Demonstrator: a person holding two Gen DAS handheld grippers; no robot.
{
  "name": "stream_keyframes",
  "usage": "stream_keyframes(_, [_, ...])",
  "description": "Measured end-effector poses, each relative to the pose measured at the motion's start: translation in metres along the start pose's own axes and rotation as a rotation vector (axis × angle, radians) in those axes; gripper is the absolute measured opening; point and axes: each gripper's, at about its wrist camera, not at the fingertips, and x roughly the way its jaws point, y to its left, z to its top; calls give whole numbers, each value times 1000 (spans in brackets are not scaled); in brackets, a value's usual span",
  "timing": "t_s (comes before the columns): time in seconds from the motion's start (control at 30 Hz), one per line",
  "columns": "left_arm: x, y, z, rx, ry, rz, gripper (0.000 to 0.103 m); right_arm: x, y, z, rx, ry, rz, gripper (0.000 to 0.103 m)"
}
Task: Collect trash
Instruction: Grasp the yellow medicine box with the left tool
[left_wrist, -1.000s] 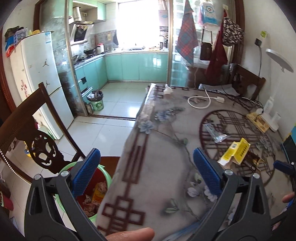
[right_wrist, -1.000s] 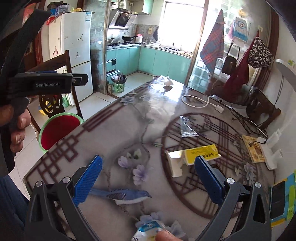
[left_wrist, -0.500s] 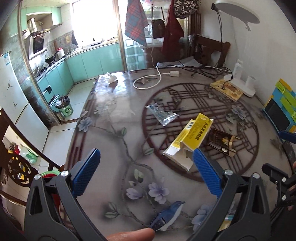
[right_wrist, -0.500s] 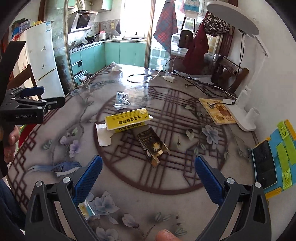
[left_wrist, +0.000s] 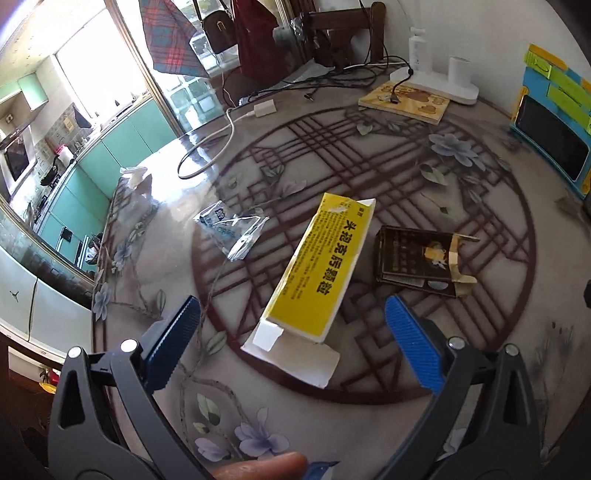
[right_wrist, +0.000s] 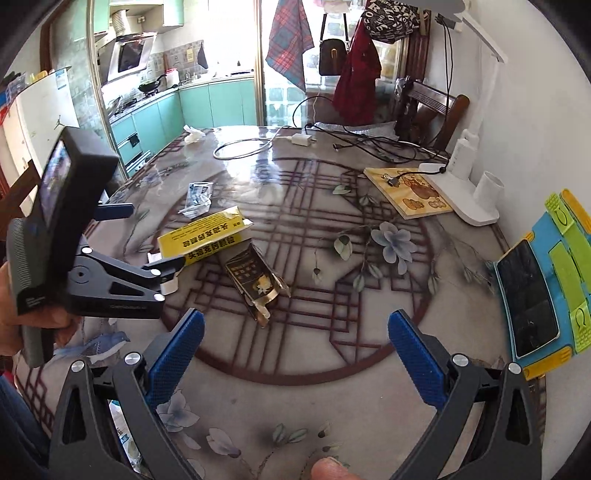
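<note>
Left gripper (left_wrist: 291, 334) spread wide, empty, hovering over near end of yellow box (left_wrist: 319, 269) lying flat on table (left_wrist: 461, 398). Dark torn packet (left_wrist: 417, 258) just beside box; clear wrapper (left_wrist: 231, 230) near, apart. Right gripper (right_wrist: 295, 354) wide, empty, above table short of packet.

Left gripper (left_wrist: 291, 341) and right gripper (right_wrist: 295, 349) — both jaws spread wide, empty

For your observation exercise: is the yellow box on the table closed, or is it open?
Open. The yellow box lies flat on the table, and its white end flaps are spread out at the end nearest the left gripper.
</note>
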Motion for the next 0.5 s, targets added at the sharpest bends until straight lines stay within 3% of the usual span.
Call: stream_keyframes(0.5, [53,-1,6,5,80,-22,96,18,-13,0,38,39,-12,97])
